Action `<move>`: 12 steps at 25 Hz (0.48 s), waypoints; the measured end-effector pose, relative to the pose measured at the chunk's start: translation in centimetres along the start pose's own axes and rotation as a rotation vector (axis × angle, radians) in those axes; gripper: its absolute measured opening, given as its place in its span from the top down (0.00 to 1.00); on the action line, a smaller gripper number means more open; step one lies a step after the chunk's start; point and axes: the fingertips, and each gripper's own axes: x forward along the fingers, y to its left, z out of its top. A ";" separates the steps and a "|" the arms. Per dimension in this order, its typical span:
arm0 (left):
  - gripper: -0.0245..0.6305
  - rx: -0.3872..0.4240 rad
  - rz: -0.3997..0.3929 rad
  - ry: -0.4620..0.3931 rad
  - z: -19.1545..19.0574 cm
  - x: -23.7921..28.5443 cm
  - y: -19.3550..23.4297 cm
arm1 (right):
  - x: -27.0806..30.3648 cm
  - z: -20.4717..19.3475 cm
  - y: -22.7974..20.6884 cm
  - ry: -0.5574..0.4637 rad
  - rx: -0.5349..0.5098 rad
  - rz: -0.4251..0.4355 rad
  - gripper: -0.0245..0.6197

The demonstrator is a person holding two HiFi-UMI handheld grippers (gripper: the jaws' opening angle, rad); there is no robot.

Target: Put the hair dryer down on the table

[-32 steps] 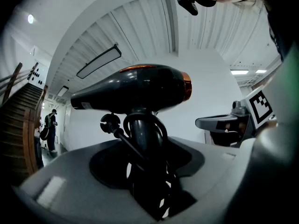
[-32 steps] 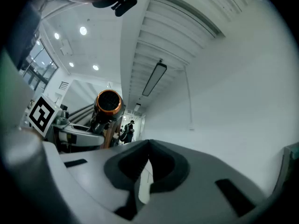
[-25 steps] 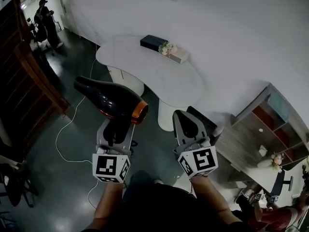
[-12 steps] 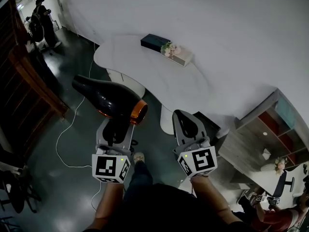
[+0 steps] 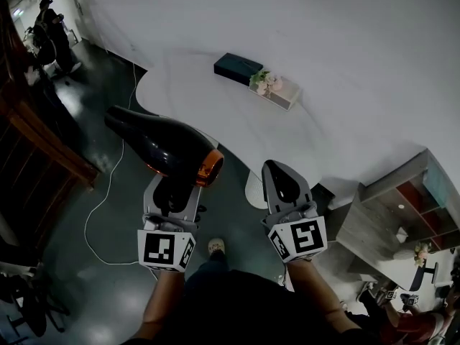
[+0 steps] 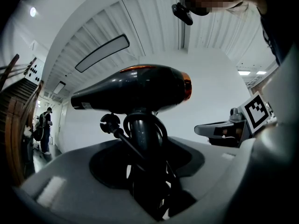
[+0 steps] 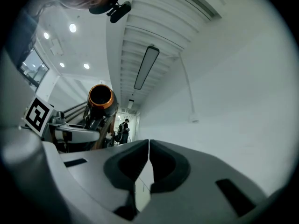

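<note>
A black hair dryer (image 5: 162, 146) with an orange ring at its rear hangs in the air over the dark floor, nozzle to the left. My left gripper (image 5: 174, 187) is shut on its handle. In the left gripper view the dryer (image 6: 135, 87) stands upright between the jaws, with its cord bundled against the handle. My right gripper (image 5: 283, 180) is beside it, shut and holding nothing; the right gripper view shows its pads (image 7: 140, 164) meeting. The white table (image 5: 215, 121) lies ahead, beyond both grippers.
A dark box (image 5: 237, 67) and a flower box (image 5: 273, 88) sit on the table's far side. A white cable (image 5: 108, 185) runs over the floor at the left. A wooden railing (image 5: 43, 135) and a person (image 5: 50, 31) are at the far left, and a shelf unit (image 5: 424, 200) at the right.
The table and its boxes have come nearer and lower in the head view, and a shoe has stepped forward. Both grippers keep their pose, the dryer still held.
</note>
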 end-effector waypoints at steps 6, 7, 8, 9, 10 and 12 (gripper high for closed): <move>0.62 -0.022 -0.033 0.000 -1.5 3.8 5.0 | 6.0 -1.4 0.0 0.011 0.003 -0.039 0.94; 0.62 -0.022 -0.039 0.001 -1.7 4.3 5.7 | 6.8 -1.5 -0.1 0.013 0.004 -0.047 0.94; 0.62 -0.023 -0.045 0.001 -1.8 4.9 6.3 | 7.5 -1.7 -0.2 0.016 0.005 -0.054 0.94; 0.62 -0.025 -0.050 -0.001 -1.9 5.4 6.9 | 8.1 -1.9 -0.3 0.018 0.006 -0.061 0.94; 0.62 -0.027 -0.055 -0.003 -2.0 5.9 7.4 | 8.7 -2.1 -0.3 0.020 0.006 -0.067 0.94; 0.62 -0.032 -0.063 -0.006 -2.2 6.8 8.3 | 9.9 -2.4 -0.5 0.028 0.006 -0.077 0.94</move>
